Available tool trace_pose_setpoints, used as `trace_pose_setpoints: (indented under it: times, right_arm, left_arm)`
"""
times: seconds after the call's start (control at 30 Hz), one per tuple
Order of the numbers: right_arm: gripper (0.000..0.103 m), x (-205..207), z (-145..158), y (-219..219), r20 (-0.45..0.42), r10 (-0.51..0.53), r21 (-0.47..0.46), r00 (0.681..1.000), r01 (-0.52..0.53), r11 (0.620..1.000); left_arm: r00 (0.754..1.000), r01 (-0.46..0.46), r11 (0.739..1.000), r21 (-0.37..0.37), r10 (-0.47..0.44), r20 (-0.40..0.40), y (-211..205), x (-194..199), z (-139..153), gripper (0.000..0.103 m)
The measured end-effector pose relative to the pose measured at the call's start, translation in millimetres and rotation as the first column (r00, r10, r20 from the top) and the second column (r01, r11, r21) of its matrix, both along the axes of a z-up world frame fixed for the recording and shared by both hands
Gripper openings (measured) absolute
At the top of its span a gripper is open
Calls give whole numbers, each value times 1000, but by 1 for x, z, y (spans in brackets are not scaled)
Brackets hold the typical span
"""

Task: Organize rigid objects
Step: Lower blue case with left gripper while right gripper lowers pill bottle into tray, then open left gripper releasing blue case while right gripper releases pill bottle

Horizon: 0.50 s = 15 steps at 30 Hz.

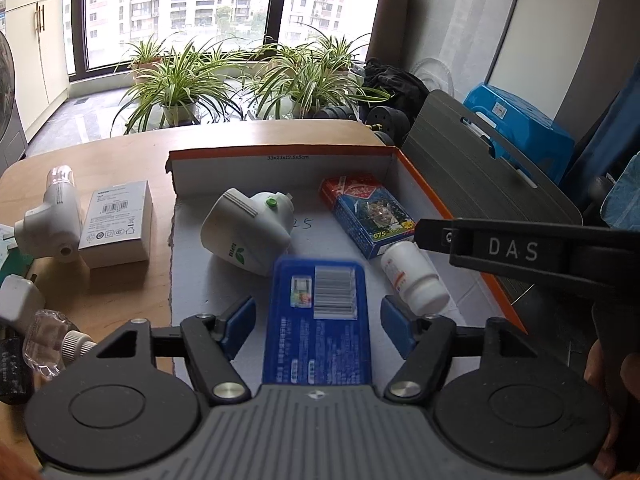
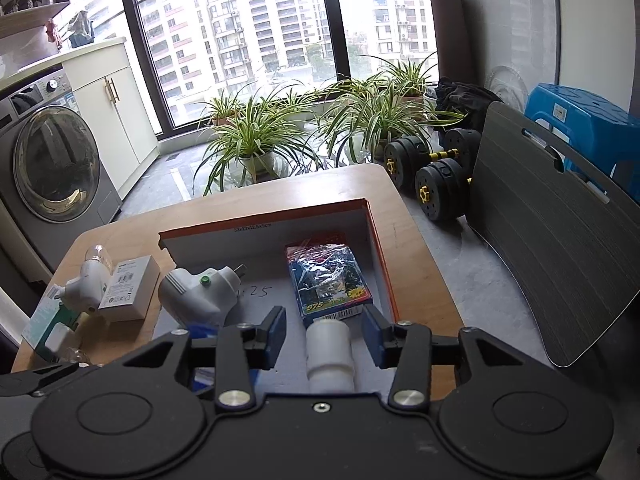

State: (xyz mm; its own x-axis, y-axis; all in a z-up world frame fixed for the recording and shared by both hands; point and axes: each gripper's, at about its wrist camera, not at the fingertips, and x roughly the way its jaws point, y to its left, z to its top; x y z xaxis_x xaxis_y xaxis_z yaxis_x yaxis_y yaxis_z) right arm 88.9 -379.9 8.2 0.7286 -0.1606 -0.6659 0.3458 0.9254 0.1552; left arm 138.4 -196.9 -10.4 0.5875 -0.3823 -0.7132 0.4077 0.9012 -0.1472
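Observation:
An open cardboard box (image 1: 280,151) with an orange rim sits on the wooden table. In it lie a white plug-in device (image 1: 244,232), a blue and red card pack (image 1: 366,214), a white pill bottle (image 1: 416,276) and a blue flat pack (image 1: 318,320). My left gripper (image 1: 318,326) is open, its blue pads on either side of the blue pack and apart from it. My right gripper (image 2: 325,338) is open over the box, its pads on either side of the white bottle (image 2: 330,350) without touching it. The card pack (image 2: 328,280) lies just beyond.
Left of the box on the table (image 1: 120,152) lie a white boxed item (image 1: 116,224), a white plug-in lamp (image 1: 48,220), a white adapter (image 1: 18,300) and a clear small bottle (image 1: 52,340). Potted plants, dumbbells (image 2: 432,172), a grey board (image 2: 552,232) and a washing machine (image 2: 52,164) stand around.

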Motion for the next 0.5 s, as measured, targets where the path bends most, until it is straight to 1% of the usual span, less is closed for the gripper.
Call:
trace_pose_setpoints:
  times: [0.13,0.17,0.27,0.33,0.37,0.4,0.5]
  right_arm:
    - [54,-6,3,3,7,-13,3,1000,13,1000]
    - [56,-8,5,4,11,-14,4,1000,14,1000]
    - [68,-15,12,10,27,-22,-7,999,23,1000]
    - [73,-20,16,15,39,-27,-8,999,27,1000]
    - [79,-22,19,18,47,-26,-6,999,27,1000]
    - [82,-24,20,21,51,-25,-6,998,25,1000]
    - [84,-28,24,32,47,-5,-2,999,5,1000]
  left_arm:
    - [1000,-4,1000,-7,4,4,5,-5,4,87]
    - [1000,-8,1000,-9,8,7,7,-6,6,89]
    - [1000,-25,1000,-11,25,16,16,-10,12,93]
    - [999,-41,999,-5,41,22,25,-14,15,95]
    - [998,-49,999,1,49,26,28,-16,17,96]
    - [998,-58,998,7,58,30,34,-18,18,96]
    - [995,-98,995,23,97,33,52,-25,19,99]
